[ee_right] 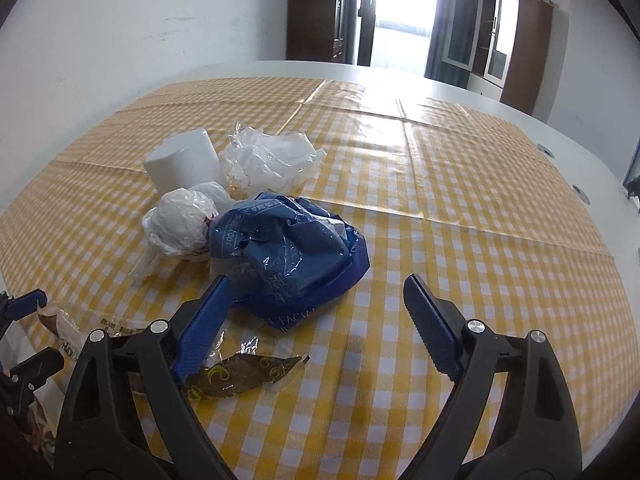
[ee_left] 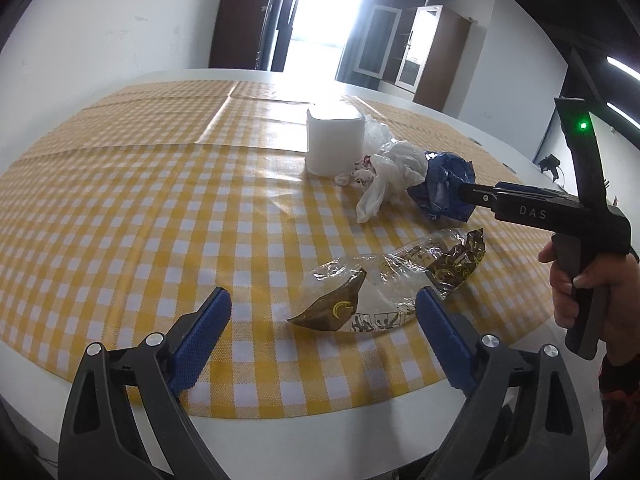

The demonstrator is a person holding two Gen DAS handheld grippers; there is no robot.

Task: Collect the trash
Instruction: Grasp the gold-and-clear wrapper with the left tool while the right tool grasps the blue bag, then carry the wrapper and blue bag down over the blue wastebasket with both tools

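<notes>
Both hand-held grippers spread: left hand-held gripper [ee_left: 324, 300] straddles a clear wrapper [ee_left: 384, 284]; right hand-held gripper [ee_right: 316, 286] nears a blue bag [ee_right: 292, 248] at twelve o'clock on the bench [ee_right: 480, 208].

A yellow-and-white checked tablecloth [ee_left: 140, 208] covers most of a white table [ee_left: 304, 436], creased along its fold lines. Behind the table stands a white wall [ee_right: 140, 12], with a bright doorway [ee_left: 324, 12] framed in dark wood and a brown cabinet with glass doors [ee_right: 508, 36] to its right.
</notes>
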